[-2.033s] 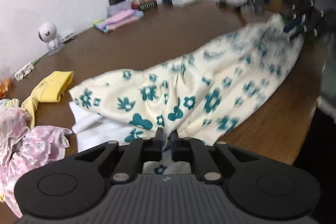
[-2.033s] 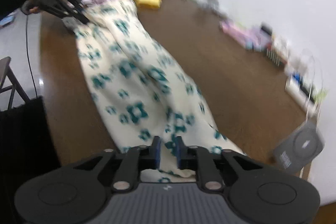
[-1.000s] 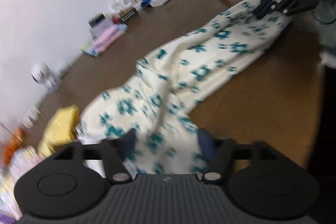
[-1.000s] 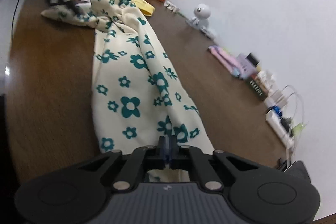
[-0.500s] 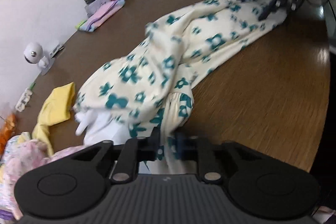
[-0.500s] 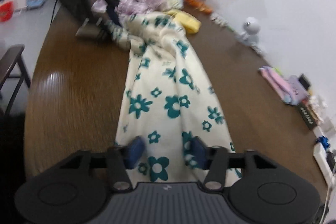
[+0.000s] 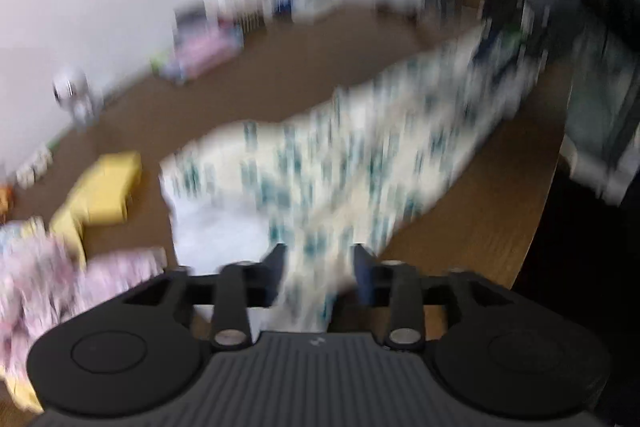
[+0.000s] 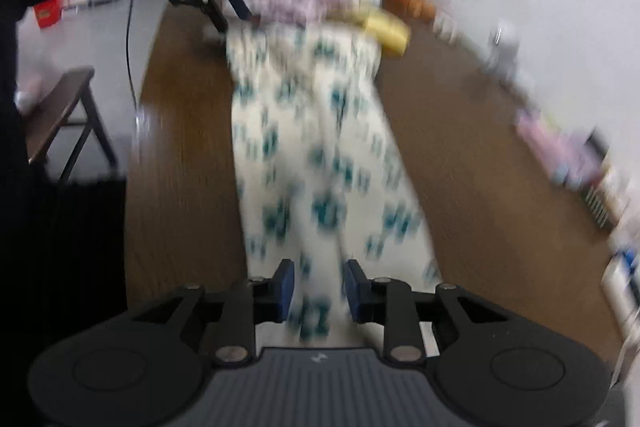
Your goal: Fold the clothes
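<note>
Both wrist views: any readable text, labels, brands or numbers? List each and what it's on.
None can be read.
Left hand-held gripper housing: a small pale logo mark, no letters.
Right hand-held gripper housing: the same mark, no letters.
Items along the wall: any labels blurred beyond reading.
Red box on the floor: blurred, unreadable.
Floral garment: flower print only, no text.

Both your views are smeared by motion. On the left wrist view the garment [image 7: 340, 163] shows only streaks of teal print, and its far end melts into dark shapes at the counter [image 7: 472, 227] corner. The small items [image 7: 256, 7] along the wall are too blurred to name. The pink heap [image 7: 44, 275] runs off the left edge. On the right wrist view you cannot tell whether your left claw [image 8: 236, 13] touches the cloth. The wall clutter [image 8: 560, 147] is unreadable.
</note>
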Tool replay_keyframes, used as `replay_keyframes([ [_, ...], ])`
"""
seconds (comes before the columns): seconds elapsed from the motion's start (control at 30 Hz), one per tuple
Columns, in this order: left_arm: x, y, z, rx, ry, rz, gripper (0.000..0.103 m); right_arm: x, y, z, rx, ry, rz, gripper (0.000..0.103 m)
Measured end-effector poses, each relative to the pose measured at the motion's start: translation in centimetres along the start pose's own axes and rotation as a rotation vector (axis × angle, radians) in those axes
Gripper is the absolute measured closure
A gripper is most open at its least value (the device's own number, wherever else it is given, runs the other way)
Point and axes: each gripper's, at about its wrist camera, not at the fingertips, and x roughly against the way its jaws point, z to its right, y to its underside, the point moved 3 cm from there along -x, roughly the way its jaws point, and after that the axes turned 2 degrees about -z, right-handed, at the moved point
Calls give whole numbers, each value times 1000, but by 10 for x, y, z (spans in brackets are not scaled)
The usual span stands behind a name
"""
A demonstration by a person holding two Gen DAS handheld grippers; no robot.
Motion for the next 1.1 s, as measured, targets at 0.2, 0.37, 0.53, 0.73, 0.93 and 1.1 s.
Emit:
replay_keyframes([
  [0.2,-60,-42,-4,-158,74,-69,42,-38,-80,5,-33,17,254,53],
  [0.37,-68,-32,-16,-140,24,-77,45,-118,-140,19,-89,-34,183,47],
  [0.53,-56,-14,-14,-149,-30,-67,41,-148,-143,23,-158,-137,94,95],
  [0.73,-36,-9,-26,-66,-21,-4,34,-98,-142,-22,62,419,387,96],
  [0.93,-50,-15,-26,-60,-24,-16,34,-155,-137,-75,346,361,166,94],
  [1.1,-69,-35,-49,-18,10,-28,30,-167,-144,-83,364,262,69,92],
])
